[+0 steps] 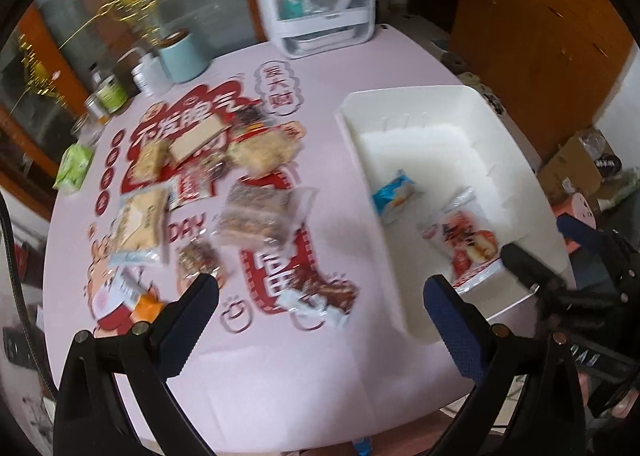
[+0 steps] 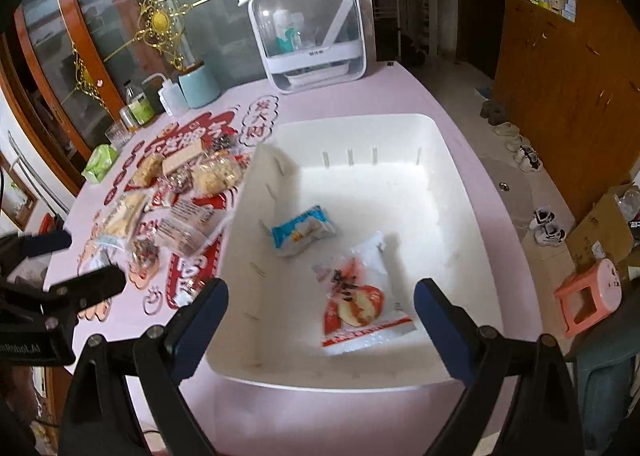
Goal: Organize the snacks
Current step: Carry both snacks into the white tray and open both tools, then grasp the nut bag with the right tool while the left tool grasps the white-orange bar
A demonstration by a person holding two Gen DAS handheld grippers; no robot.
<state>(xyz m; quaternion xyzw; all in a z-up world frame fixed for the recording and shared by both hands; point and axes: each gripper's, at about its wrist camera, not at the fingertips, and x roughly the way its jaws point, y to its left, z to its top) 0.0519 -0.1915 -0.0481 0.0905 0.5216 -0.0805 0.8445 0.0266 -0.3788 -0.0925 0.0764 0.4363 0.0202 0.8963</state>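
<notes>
1. The left gripper (image 1: pixel 320 296) is wide open and holds nothing. It hangs over the pink table (image 1: pixel 304 376), between the snack pile and the white bin (image 1: pixel 452 96).
2. The right gripper (image 2: pixel 320 300) is wide open too, with nothing in it. It hangs over the near end of the white bin (image 2: pixel 360 124).
3. Two snacks lie in the bin. One is a blue and white packet (image 2: pixel 303 230). The other is a red and white packet (image 2: pixel 360 296), closer to the right gripper.
4. Those same two show in the left view: blue (image 1: pixel 396 196) and red (image 1: pixel 468 240).
5. Many more snacks lie loose on the table, left of the bin. One is a big clear bag of brown bars (image 1: pixel 256 216). One is a pale cracker pack (image 1: pixel 140 224). A brown wrapped bar (image 1: pixel 324 296) lies just in front of the left gripper.
6. A green packet (image 1: pixel 74 168) sits well apart, near the far left edge.
</notes>
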